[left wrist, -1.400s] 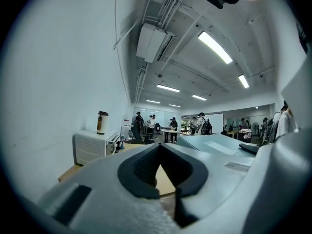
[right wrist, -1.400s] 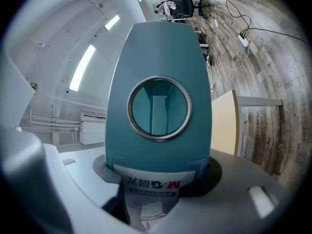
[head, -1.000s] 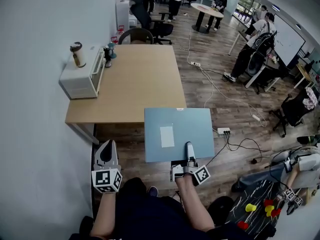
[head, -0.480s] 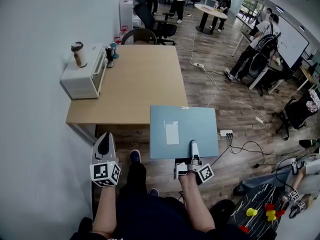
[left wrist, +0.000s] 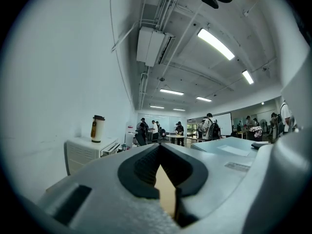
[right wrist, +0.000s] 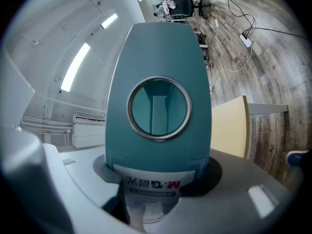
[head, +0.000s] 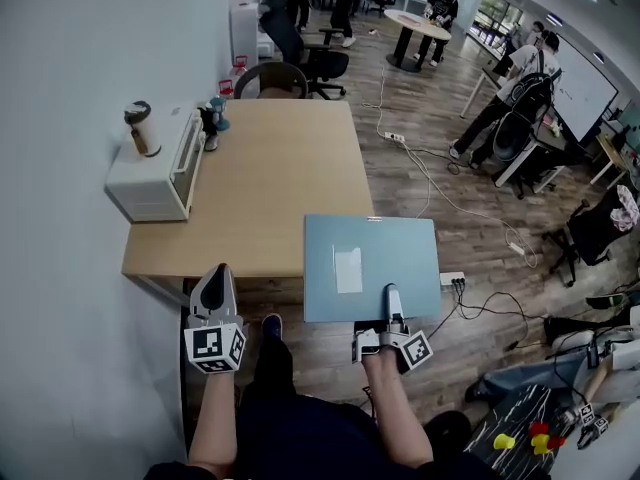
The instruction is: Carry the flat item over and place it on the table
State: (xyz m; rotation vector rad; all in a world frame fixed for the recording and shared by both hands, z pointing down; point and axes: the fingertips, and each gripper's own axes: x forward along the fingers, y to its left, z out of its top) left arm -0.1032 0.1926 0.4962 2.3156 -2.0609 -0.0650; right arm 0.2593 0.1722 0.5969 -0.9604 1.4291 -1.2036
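Note:
The flat item is a blue-grey board with a pale label, held level at its near edge by my right gripper, whose jaws are shut on it. Its far left corner hangs over the near right corner of the wooden table. In the right gripper view the board fills the middle, with a metal-ringed hole, and the right gripper clamps its printed end. My left gripper is off the table's near edge, shut and empty. In its own view the left gripper's pads meet at the tips.
A white oven-like appliance with a tall cup on top stands at the table's far left by the wall. A chair is behind the table. Cables and a power strip lie on the floor to the right. People stand further back.
Both grippers and the board have moved forward towards the table. The board stays in the right gripper's hold, and the left gripper stays shut.

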